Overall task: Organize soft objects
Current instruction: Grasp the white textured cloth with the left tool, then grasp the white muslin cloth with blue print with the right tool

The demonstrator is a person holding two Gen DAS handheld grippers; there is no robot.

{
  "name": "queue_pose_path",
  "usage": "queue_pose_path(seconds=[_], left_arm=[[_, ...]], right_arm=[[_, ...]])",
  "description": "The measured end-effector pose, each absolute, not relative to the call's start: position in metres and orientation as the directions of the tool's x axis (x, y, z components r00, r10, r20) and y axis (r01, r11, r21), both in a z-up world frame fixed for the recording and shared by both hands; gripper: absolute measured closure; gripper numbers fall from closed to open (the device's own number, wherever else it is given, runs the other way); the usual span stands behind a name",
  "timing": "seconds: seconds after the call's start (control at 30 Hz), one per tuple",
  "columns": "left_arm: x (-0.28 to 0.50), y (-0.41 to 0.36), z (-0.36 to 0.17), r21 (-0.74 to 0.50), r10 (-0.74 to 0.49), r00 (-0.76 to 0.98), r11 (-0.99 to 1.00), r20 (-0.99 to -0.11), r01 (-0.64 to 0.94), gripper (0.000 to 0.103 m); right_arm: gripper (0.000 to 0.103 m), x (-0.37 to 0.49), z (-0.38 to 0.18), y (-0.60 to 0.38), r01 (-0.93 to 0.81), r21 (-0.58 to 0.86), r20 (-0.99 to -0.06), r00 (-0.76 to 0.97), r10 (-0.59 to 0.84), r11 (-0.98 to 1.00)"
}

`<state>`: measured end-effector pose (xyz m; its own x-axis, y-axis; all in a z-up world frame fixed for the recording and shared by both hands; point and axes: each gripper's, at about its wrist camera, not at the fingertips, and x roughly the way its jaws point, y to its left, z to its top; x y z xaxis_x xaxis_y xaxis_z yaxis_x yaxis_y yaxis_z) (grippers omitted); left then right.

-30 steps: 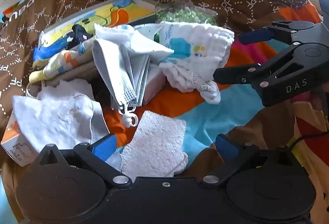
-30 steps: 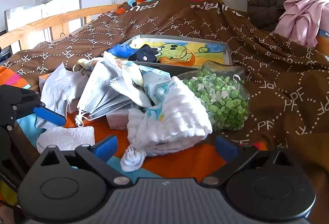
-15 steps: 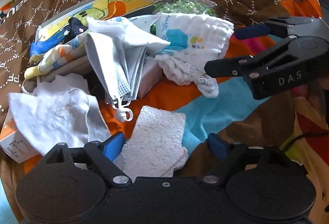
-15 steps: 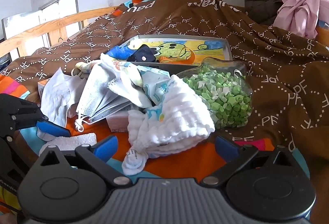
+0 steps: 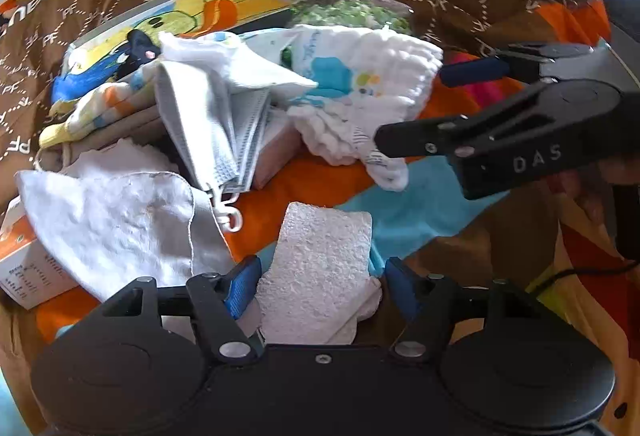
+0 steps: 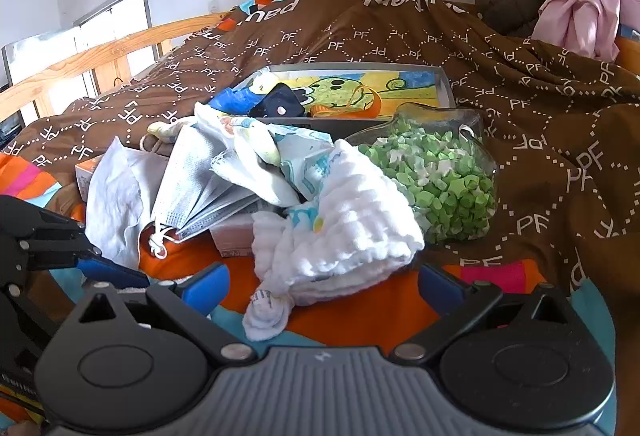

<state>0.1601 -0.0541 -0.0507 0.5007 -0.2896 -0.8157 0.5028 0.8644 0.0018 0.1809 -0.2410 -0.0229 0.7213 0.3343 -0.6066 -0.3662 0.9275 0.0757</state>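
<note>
While both claws gape empty, left claw point(image 5: 320, 286) astride the white sponge cloth point(image 5: 320, 268), right claw point(image 6: 320, 288) around the folded towel point(image 6: 340, 232), the bed's pile looks unsorted.

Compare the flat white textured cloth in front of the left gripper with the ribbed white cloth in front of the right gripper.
The textured cloth lies flat in a rough rectangle; the ribbed cloth is bunched into a puffy heap. The textured cloth is plain white with a pebbly surface; the ribbed cloth has rows of ridges and blue, yellow and green prints. The textured cloth sits between the open left gripper fingers; the ribbed cloth lies ahead of the open right gripper. Both are white and soft.
</note>
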Motion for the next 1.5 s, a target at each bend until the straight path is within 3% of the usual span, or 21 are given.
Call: queue_pose_path(seconds=[0.27,0.3,0.33,0.37,0.6,0.87,0.97,1.03,1.27,1.33,1.5], left_arm=[[0.173,-0.068,-0.056,0.005,-0.281,0.475,0.857,-0.834,0.515,0.025],[0.175,-0.068,-0.056,-0.004,-0.288,0.473,0.858,-0.833,0.514,0.027],[0.175,-0.069,-0.055,-0.015,-0.299,0.473,0.857,-0.829,0.515,0.038],[0.176,-0.07,-0.054,-0.027,-0.311,0.468,0.854,-0.827,0.52,0.038],[0.162,-0.082,-0.053,-0.058,-0.36,0.433,0.819,-0.826,0.571,0.039],[0.153,-0.081,-0.05,-0.086,-0.381,0.452,0.831,-0.807,0.549,0.039],[0.152,-0.077,-0.048,-0.089,-0.383,0.473,0.842,-0.793,0.532,0.039],[0.151,-0.074,-0.047,-0.087,-0.381,0.489,0.849,-0.785,0.522,0.039],[0.15,-0.067,-0.044,-0.1,-0.379,0.505,0.863,-0.775,0.494,0.039],[0.149,-0.066,-0.044,-0.1,-0.377,0.511,0.867,-0.773,0.488,0.039],[0.145,-0.061,-0.037,-0.08,-0.364,0.579,0.886,-0.729,0.457,0.039]], right_arm=[[0.001,0.187,-0.024,-0.25,-0.329,0.136,-0.594,0.728,0.343,0.935],[0.001,0.189,-0.024,-0.252,-0.32,0.155,-0.589,0.729,0.348,0.934],[0.002,0.192,-0.024,-0.255,-0.311,0.174,-0.585,0.73,0.353,0.934],[0.003,0.194,-0.025,-0.257,-0.304,0.19,-0.582,0.731,0.356,0.934],[0.02,0.209,-0.032,-0.268,-0.264,0.274,-0.578,0.723,0.378,0.925],[0.046,0.208,-0.032,-0.266,-0.242,0.264,-0.583,0.731,0.354,0.934],[0.057,0.208,-0.031,-0.27,-0.22,0.269,-0.591,0.731,0.341,0.938],[0.071,0.207,-0.03,-0.27,-0.22,0.271,-0.598,0.724,0.342,0.937],[0.075,0.192,-0.017,-0.258,-0.319,0.229,-0.545,0.741,0.392,0.92],[0.087,0.191,-0.015,-0.255,-0.333,0.21,-0.532,0.75,0.393,0.919],[0.092,0.183,-0.007,-0.251,-0.348,0.14,-0.485,0.792,0.371,0.927]])
